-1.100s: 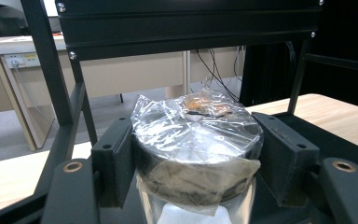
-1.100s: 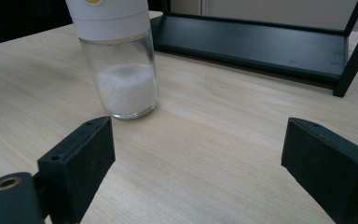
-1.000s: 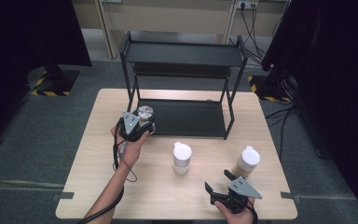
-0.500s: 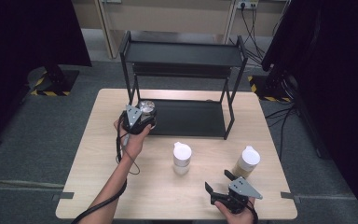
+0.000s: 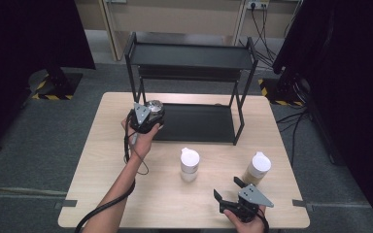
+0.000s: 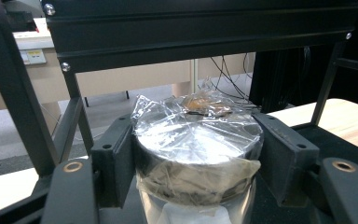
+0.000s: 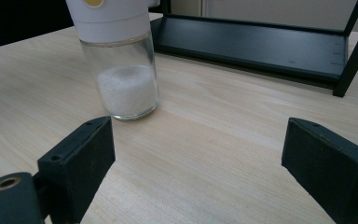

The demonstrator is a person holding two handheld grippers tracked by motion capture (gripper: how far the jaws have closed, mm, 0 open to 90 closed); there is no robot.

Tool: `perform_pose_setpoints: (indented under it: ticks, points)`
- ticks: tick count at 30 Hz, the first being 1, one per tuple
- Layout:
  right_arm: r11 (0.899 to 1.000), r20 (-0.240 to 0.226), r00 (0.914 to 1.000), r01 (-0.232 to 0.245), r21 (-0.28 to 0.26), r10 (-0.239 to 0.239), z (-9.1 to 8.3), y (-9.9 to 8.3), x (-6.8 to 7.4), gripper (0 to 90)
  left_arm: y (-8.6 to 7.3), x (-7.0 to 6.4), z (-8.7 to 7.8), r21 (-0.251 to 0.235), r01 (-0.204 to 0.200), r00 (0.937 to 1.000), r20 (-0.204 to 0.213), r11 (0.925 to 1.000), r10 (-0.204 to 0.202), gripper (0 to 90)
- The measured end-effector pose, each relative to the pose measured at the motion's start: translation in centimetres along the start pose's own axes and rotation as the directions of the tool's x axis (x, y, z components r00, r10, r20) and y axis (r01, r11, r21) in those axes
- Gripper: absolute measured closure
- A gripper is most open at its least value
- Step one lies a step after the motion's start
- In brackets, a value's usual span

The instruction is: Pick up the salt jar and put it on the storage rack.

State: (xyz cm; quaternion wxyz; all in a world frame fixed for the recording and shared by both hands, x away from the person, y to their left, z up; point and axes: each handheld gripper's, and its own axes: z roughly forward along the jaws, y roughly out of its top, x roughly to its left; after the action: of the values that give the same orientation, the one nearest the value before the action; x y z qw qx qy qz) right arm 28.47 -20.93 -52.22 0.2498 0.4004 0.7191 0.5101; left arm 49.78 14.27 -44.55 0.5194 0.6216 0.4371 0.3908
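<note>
Right gripper (image 5: 234, 191) low in the frame's bottom right, jaws spread wide and empty, idle near two white-capped jars (image 5: 190, 164). Farther up, left gripper (image 5: 147, 118) pinching a plastic-wrapped jar (image 6: 196, 148) by its sides, upright, at the black rack (image 5: 194, 77)'s lower shelf, likely for shelving.

We've got a black rack (image 5: 194, 53) on a pale wood-grain tabletop (image 5: 107, 179), black claws, a silvery jar (image 6: 198, 149) under clear wrap, and a white-capped shaker (image 7: 121, 65) of white grains.
</note>
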Motion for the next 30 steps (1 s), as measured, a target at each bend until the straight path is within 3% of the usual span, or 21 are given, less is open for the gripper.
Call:
perform_pose_setpoints:
  ticks: [30]
  points:
    - [1.000, -0.009, 0.9999, -0.003, -0.002, 0.003, 0.0, 0.0, -0.1, 9.7, -1.3, -0.1, 3.4, 0.066, 0.015, 0.9996, -0.023, 0.9977, -0.014, 34.7]
